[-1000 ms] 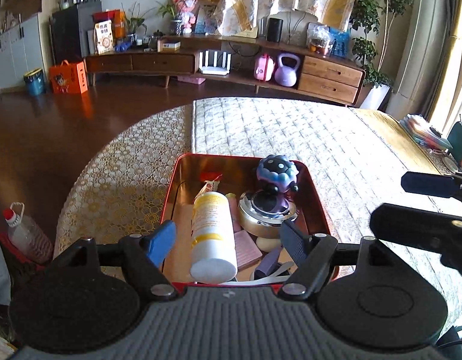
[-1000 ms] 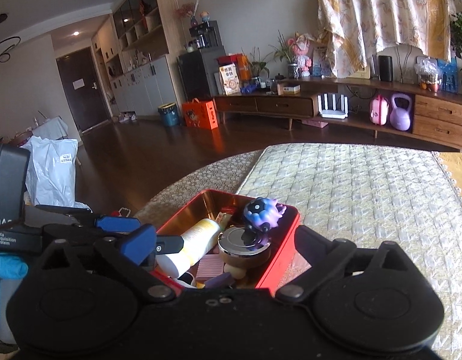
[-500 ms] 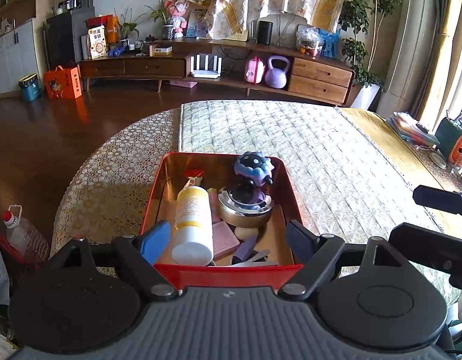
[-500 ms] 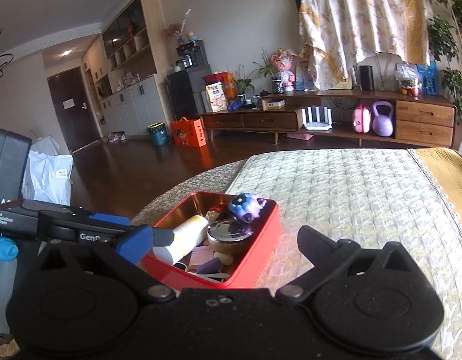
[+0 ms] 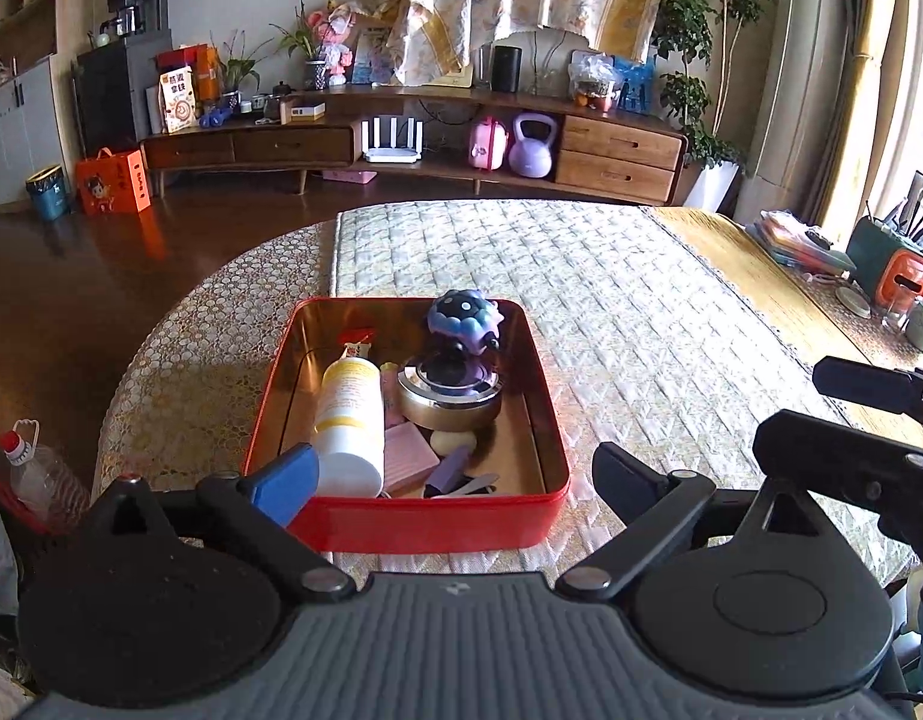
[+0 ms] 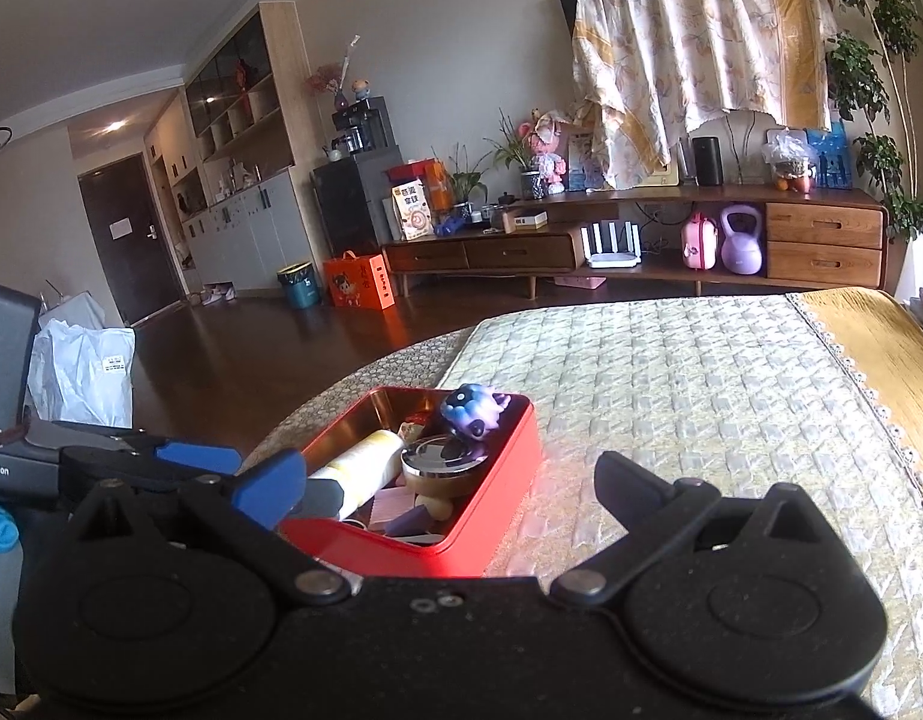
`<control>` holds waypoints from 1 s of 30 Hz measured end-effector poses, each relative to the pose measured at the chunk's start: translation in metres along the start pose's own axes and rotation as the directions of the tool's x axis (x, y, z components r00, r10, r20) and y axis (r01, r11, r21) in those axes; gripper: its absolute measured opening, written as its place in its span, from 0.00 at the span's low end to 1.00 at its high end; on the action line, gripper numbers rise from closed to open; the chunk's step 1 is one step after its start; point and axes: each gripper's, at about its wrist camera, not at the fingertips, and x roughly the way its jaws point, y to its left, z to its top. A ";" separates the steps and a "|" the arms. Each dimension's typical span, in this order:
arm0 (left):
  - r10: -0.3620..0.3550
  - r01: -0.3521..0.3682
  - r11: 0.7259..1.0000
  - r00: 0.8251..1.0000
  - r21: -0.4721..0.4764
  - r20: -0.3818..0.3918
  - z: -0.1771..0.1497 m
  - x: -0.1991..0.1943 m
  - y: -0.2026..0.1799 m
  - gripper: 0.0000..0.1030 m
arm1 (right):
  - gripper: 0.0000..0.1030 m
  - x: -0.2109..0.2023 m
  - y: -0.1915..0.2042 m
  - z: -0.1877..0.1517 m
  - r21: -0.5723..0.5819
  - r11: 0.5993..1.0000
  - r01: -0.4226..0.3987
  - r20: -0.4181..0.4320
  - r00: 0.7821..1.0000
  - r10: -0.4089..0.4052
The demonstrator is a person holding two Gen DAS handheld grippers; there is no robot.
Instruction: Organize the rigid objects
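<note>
The left tool (image 5: pixel 455 480) hovered over the near wall of the red tin (image 5: pixel 425 525), its jaws still spreading wide and pressing on nothing. The tin sat on the quilted counter (image 5: pixel 641 324), near its rounded edge. Inside, from left to right, lay a white and yellow bottle (image 5: pixel 350 414), a pink block (image 5: pixel 407 450), a round metal case (image 5: pixel 449 399) with a purple spotted toy (image 5: pixel 464 318) behind it, and a small purple piece (image 5: pixel 452 468). The right tool (image 6: pixel 449 483) stood beside the tin, on its right, jaws apart and empty, with the tin's near corner between its fingers (image 6: pixel 635 489).
</note>
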 end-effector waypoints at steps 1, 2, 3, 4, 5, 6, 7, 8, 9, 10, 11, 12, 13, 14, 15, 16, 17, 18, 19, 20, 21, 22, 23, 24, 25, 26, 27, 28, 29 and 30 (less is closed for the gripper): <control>0.002 -0.002 1.000 1.000 -0.001 0.000 -0.001 -0.001 0.000 0.95 | 1.00 0.001 0.000 0.000 0.003 1.000 0.000 -0.001 1.000 0.000; 0.004 -0.004 1.000 1.000 -0.001 0.000 -0.002 -0.002 -0.001 0.95 | 1.00 0.001 0.000 0.000 0.002 1.000 0.000 -0.001 1.000 0.000; 0.009 -0.009 1.000 1.000 -0.002 0.002 -0.003 -0.003 -0.001 0.95 | 1.00 0.000 0.000 -0.001 0.004 1.000 0.000 -0.001 1.000 0.000; 0.015 -0.015 1.000 1.000 0.000 0.005 -0.004 -0.004 -0.002 0.96 | 1.00 -0.001 0.000 -0.001 0.007 1.000 0.000 -0.001 1.000 0.001; 0.019 -0.019 1.000 1.000 0.002 0.007 -0.005 -0.005 -0.003 0.96 | 1.00 -0.002 0.000 -0.001 0.009 1.000 -0.001 -0.002 1.000 0.001; 0.024 -0.024 1.000 1.000 0.004 0.011 -0.005 -0.006 -0.004 0.95 | 1.00 -0.004 -0.001 -0.003 0.011 1.000 -0.002 -0.001 1.000 0.002; 0.030 -0.030 1.000 0.999 0.005 0.015 -0.006 -0.007 -0.004 0.95 | 1.00 -0.004 -0.001 -0.003 0.011 1.000 -0.001 -0.002 1.000 0.001; 0.032 -0.033 0.999 0.999 0.007 0.018 -0.007 -0.008 -0.004 0.96 | 1.00 -0.005 -0.001 -0.003 0.012 1.000 0.000 -0.002 1.000 0.000; 0.039 -0.040 0.999 0.999 0.010 0.023 -0.007 -0.009 -0.005 0.96 | 1.00 -0.006 -0.001 -0.004 0.015 1.000 0.000 0.000 1.000 0.000; 0.045 -0.045 0.999 0.999 0.014 0.028 -0.008 -0.010 -0.006 0.96 | 1.00 -0.006 -0.001 -0.004 0.018 1.000 -0.001 0.001 1.000 0.001; 0.044 -0.044 0.999 0.999 0.020 0.029 -0.008 -0.010 -0.007 0.96 | 1.00 -0.006 -0.001 -0.004 0.017 1.000 0.000 0.000 1.000 0.000; 0.044 -0.045 0.999 0.999 0.020 0.031 -0.009 -0.011 -0.008 0.96 | 1.00 -0.007 -0.001 -0.005 0.019 1.000 0.002 0.001 1.000 -0.002; 0.046 -0.047 0.999 0.998 0.020 0.034 -0.009 -0.011 -0.009 0.97 | 1.00 -0.008 -0.002 -0.005 0.020 1.000 0.002 0.003 1.000 -0.002; 0.046 -0.047 0.999 0.998 0.021 0.036 -0.009 -0.012 -0.009 1.00 | 1.00 -0.008 -0.002 -0.005 0.022 1.000 0.002 0.004 1.000 -0.002; 0.045 -0.045 0.999 0.998 0.020 0.038 -0.010 -0.012 -0.010 1.00 | 1.00 -0.009 -0.002 -0.006 0.022 1.000 0.002 0.006 1.000 -0.002; 0.048 -0.049 0.999 0.998 0.019 0.039 -0.010 -0.013 -0.010 1.00 | 1.00 -0.009 -0.002 -0.005 0.022 1.000 0.001 0.006 1.000 -0.001; 0.053 -0.054 0.998 0.998 0.019 0.044 -0.010 -0.013 -0.010 1.00 | 1.00 -0.009 -0.003 -0.005 0.021 1.000 -0.001 0.006 1.000 0.000; 0.055 -0.056 0.998 0.997 0.021 0.045 -0.010 -0.014 -0.010 1.00 | 1.00 -0.009 -0.003 -0.005 0.021 1.000 -0.001 0.007 1.000 0.001; 0.055 -0.056 0.998 0.997 0.020 0.045 -0.011 -0.014 -0.010 1.00 | 1.00 -0.009 -0.003 -0.005 0.021 1.000 -0.001 0.007 1.000 0.001; 0.056 -0.057 0.998 0.997 0.020 0.047 -0.011 -0.014 -0.011 1.00 | 1.00 -0.009 -0.002 -0.005 0.021 1.000 -0.001 0.007 1.000 0.000; 0.059 -0.060 0.998 0.997 0.021 0.049 -0.011 -0.014 -0.011 1.00 | 1.00 -0.010 -0.002 -0.005 0.022 1.000 0.000 0.007 1.000 0.000; 0.061 -0.062 0.998 0.997 0.023 0.050 -0.011 -0.014 -0.012 1.00 | 1.00 -0.009 -0.003 -0.006 0.022 1.000 -0.001 0.007 1.000 0.001; 0.060 -0.062 0.998 0.997 0.026 0.051 -0.011 -0.014 -0.012 1.00 | 1.00 -0.009 -0.003 -0.006 0.023 1.000 -0.001 0.007 1.000 0.000; 0.065 -0.066 0.997 0.997 0.027 0.052 -0.011 -0.014 -0.012 1.00 | 1.00 -0.010 -0.002 -0.006 0.024 1.000 0.001 0.008 1.000 -0.001; 0.070 -0.071 0.997 0.996 0.029 0.054 -0.011 -0.014 -0.013 1.00 | 1.00 -0.010 -0.003 -0.005 0.024 1.000 0.001 0.008 1.000 -0.002; 0.069 -0.071 0.997 0.996 0.032 0.055 -0.012 -0.015 -0.013 1.00 | 1.00 -0.011 -0.003 -0.005 0.025 1.000 0.002 0.009 1.000 -0.002; 0.070 -0.071 0.997 0.996 0.032 0.055 -0.012 -0.015 -0.014 1.00 | 1.00 -0.011 -0.003 -0.005 0.024 1.000 0.003 0.009 1.000 -0.003; 0.072 -0.073 0.997 0.996 0.032 0.056 -0.012 -0.015 -0.014 1.00 | 1.00 -0.011 -0.004 -0.004 0.025 1.000 0.005 0.009 1.000 -0.005; 0.070 -0.072 0.997 0.996 0.033 0.056 -0.012 -0.015 -0.014 1.00 | 1.00 -0.012 -0.004 -0.003 0.028 1.000 0.006 0.009 1.000 -0.006; 0.068 -0.070 0.997 0.996 0.035 0.057 -0.012 -0.015 -0.014 1.00 | 1.00 -0.012 -0.005 -0.003 0.030 1.000 0.007 0.010 1.000 -0.007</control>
